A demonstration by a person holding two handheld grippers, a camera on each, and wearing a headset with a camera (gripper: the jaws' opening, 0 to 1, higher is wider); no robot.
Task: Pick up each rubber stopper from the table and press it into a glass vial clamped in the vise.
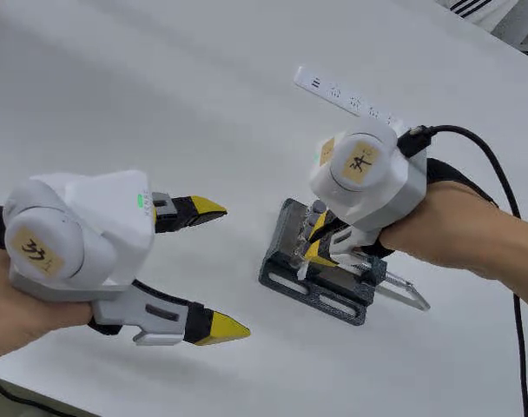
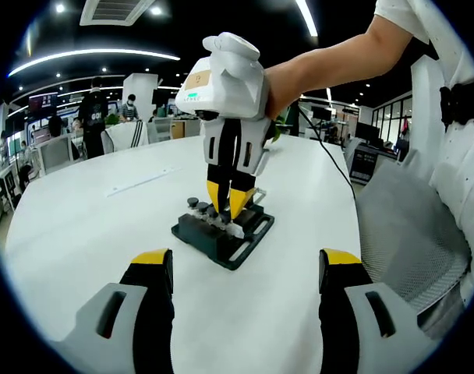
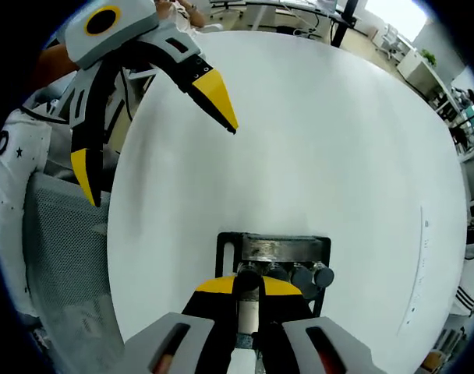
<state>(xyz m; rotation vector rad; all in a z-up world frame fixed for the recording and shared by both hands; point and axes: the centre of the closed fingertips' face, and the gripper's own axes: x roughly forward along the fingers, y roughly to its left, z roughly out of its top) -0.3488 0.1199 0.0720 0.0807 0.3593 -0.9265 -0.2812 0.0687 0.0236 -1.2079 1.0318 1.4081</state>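
- Worktop (image 1: 160, 87): white and broad, carrying the vise.
- Left tongs (image 1: 229, 269): spread wide with nothing between them, hovering over bare worktop left of the vise.
- Right tongs (image 1: 318, 239): pointing down onto the vise, yellow tips pinched on a dark rubber stopper.
- Vise (image 1: 316, 295): dark, right of the left tongs, clamping a row of vials.
- Power strip (image 1: 342, 97): white, lying beyond the vise on the far side.
- Stoppered vials (image 3: 301, 274): three dark tops side by side in the vise.
- Rubber stopper (image 3: 249, 279): at the end of that row, between the right tongs' tips.
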